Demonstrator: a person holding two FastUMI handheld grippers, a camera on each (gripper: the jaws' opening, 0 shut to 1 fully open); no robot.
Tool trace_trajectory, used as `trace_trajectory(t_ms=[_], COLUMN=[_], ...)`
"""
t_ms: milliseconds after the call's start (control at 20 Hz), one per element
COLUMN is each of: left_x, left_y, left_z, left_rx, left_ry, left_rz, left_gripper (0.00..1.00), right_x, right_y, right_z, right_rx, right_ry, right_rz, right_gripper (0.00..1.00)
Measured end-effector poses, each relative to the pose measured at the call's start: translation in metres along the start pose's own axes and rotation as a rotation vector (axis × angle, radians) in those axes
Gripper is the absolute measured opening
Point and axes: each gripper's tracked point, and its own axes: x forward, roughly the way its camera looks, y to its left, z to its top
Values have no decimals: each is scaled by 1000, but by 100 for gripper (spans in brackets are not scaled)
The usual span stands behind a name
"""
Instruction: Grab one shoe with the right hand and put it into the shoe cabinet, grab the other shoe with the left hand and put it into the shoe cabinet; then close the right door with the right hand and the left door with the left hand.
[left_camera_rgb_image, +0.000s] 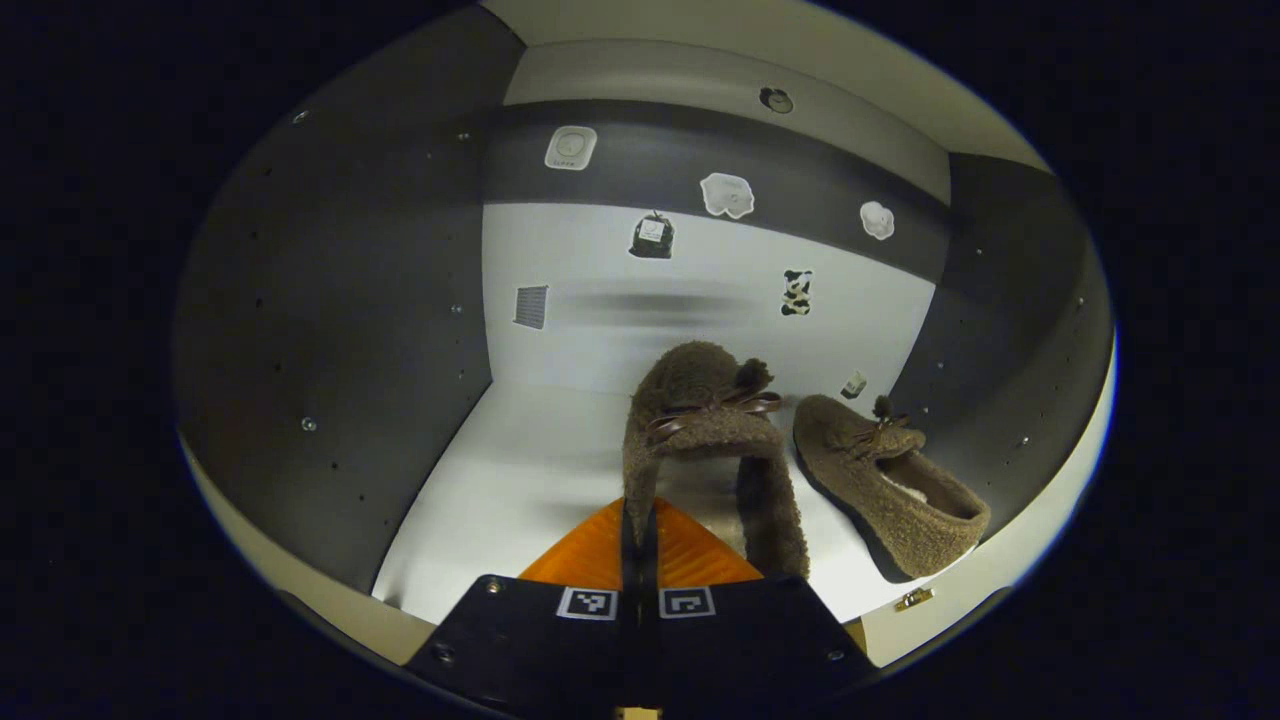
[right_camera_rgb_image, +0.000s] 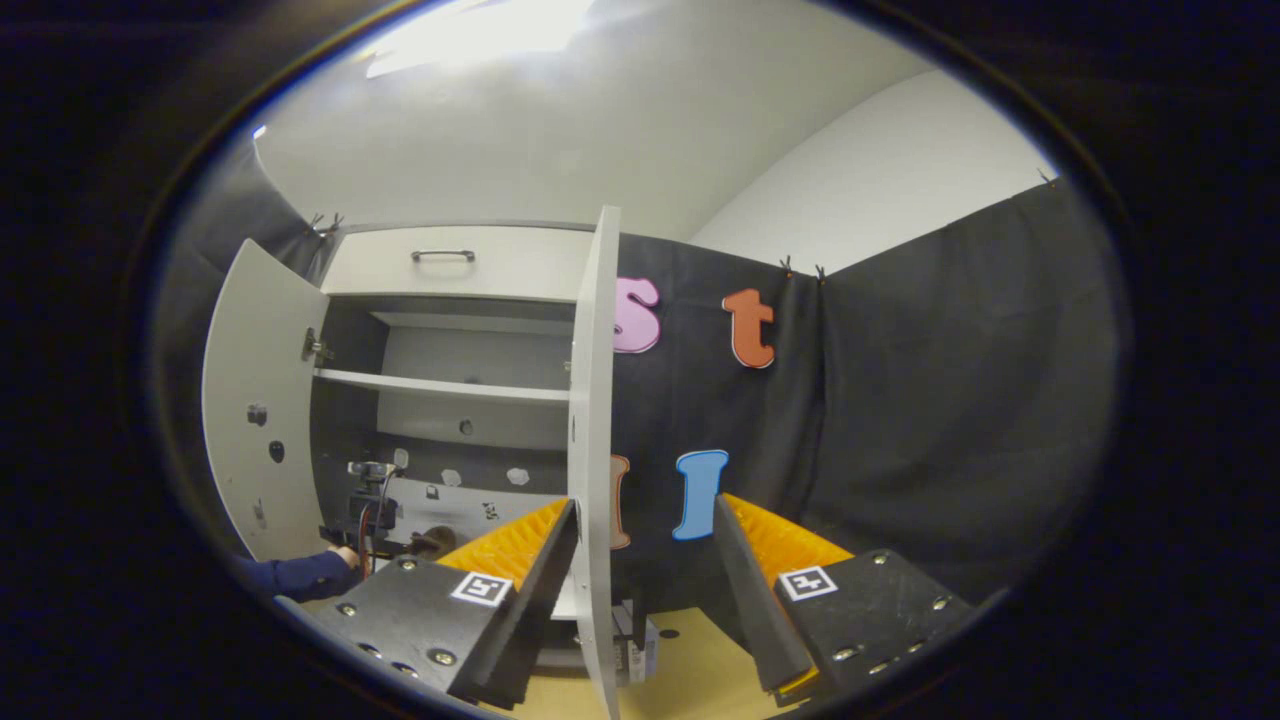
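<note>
In the left gripper view, my left gripper (left_camera_rgb_image: 640, 512) is shut on the side wall of a fuzzy brown shoe (left_camera_rgb_image: 700, 415) with a bow, holding it toe-forward just above the white cabinet floor (left_camera_rgb_image: 500, 480). The second brown shoe (left_camera_rgb_image: 890, 485) lies on that floor to the right, by the dark side wall. In the right gripper view, my right gripper (right_camera_rgb_image: 643, 503) stands open outside the cabinet, and the edge of the open right door (right_camera_rgb_image: 592, 400) runs down between its fingers. Farther off, the left gripper (right_camera_rgb_image: 372, 512) and a blue sleeve (right_camera_rgb_image: 300, 575) reach into the lower compartment.
The left door (right_camera_rgb_image: 255, 400) stands wide open. A white shelf (right_camera_rgb_image: 440, 385) divides the cabinet, and a drawer with a handle (right_camera_rgb_image: 450, 262) sits above it. Small stickers (left_camera_rgb_image: 727, 194) dot the back wall. A wooden floor (right_camera_rgb_image: 700, 670) lies below the right gripper.
</note>
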Motion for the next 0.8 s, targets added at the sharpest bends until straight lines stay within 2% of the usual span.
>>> trace_trajectory(t_ms=[150,200,250,500,600,750,800], left_x=[-3,-5,-11,-56,-84,-134,-152], left_y=[-3,-3,-4,-11,-18,-33,-38], left_z=[4,7,11,36,48,60,62], left_rx=[53,67,85,102,100,111,119], left_ry=[-3,-11,-23,-128,-185,-253,-272], left_rz=[-7,-1,3,16,2,-44,-64], left_gripper=[9,16,14,84,99,98,98], right_x=[6,8,9,19,23,32,34], right_y=[-1,-2,-2,-14,-22,-30,-32], right_z=[-9,-12,-14,-23,-32,-44,-48], right_rx=[3,5,6,6,-3,13,22], right_ry=[17,24,29,46,64,89,99], right_rz=[7,11,14,12,4,-4,-3], right_gripper=[82,82,82,82,82,92,89])
